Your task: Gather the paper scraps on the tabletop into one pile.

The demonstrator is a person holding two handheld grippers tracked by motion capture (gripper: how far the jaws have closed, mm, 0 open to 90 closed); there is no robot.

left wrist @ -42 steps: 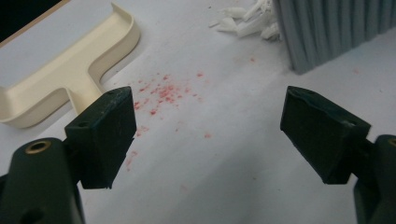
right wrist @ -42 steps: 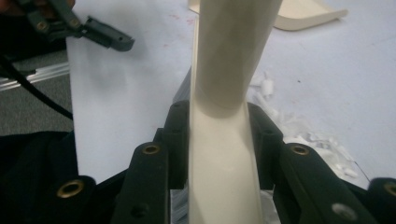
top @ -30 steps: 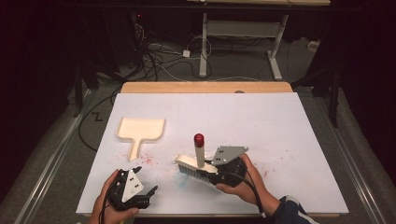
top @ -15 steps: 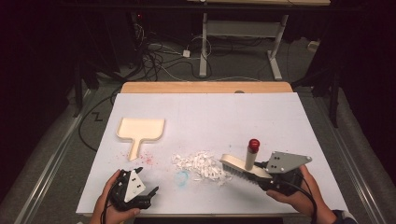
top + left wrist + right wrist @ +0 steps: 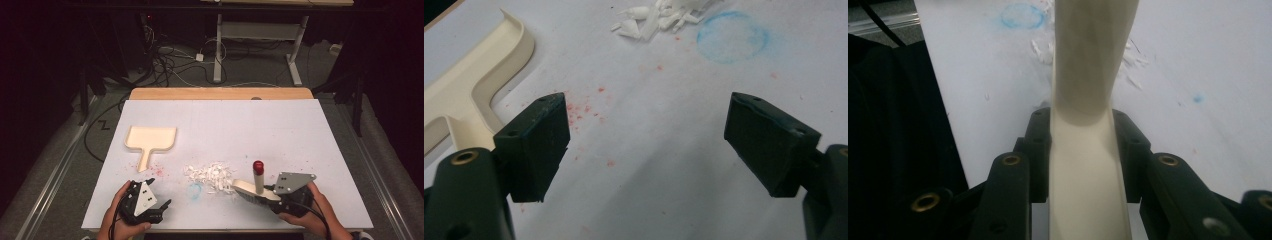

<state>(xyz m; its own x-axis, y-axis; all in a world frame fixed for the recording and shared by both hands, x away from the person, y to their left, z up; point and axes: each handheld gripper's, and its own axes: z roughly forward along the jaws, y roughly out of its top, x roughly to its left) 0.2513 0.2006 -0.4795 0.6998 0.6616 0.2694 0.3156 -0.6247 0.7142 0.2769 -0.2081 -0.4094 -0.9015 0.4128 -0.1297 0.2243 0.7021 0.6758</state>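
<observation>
High view: one dustpan (image 5: 150, 140), one brush (image 5: 252, 190) gripped by right claw (image 5: 274, 196); left claw (image 5: 161, 209) gapes.

The right gripper (image 5: 272, 195) has swept the brush (image 5: 254, 189) leftward against the white scraps (image 5: 210, 175).

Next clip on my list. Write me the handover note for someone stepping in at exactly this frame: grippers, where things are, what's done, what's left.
Right gripper: shut on the cream brush, whose red-tipped handle stands up; the brush head sits at the right edge of the white scraps.
Left gripper: open, holding nothing, near the front edge of the table.
Dustpan: flat on the table, up and left of the scraps, untouched.
Done: scraps are gathered in one loose pile near the middle front.
Left, probably: pick up the dustpan with the left gripper, sweep the pile into it. A blue ring mark and red specks stain the surface.
</observation>
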